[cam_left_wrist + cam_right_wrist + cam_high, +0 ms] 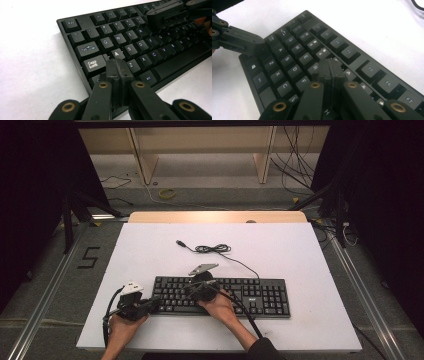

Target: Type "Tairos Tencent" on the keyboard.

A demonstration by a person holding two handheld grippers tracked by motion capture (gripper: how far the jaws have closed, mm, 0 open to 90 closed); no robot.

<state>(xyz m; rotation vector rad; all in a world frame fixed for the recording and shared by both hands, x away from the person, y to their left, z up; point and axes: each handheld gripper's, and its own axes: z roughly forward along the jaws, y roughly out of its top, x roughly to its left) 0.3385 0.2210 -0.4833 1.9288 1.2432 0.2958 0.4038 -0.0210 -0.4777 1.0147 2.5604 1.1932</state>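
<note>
Pressing both sets of jaws tight together, you hold nothing in either gripper. Your left gripper [117,67] has its closed tip over the keyboard's [260,295] left end, down by the Caps Lock [93,64] and A keys; whether it touches a key I cannot tell. Your right gripper [331,67] sits shut above the upper letter rows, near the R key [314,67]. Around them, the black keyboard lies across the near middle of the white table [150,245], its cable [212,249] coiled just behind it.
</note>
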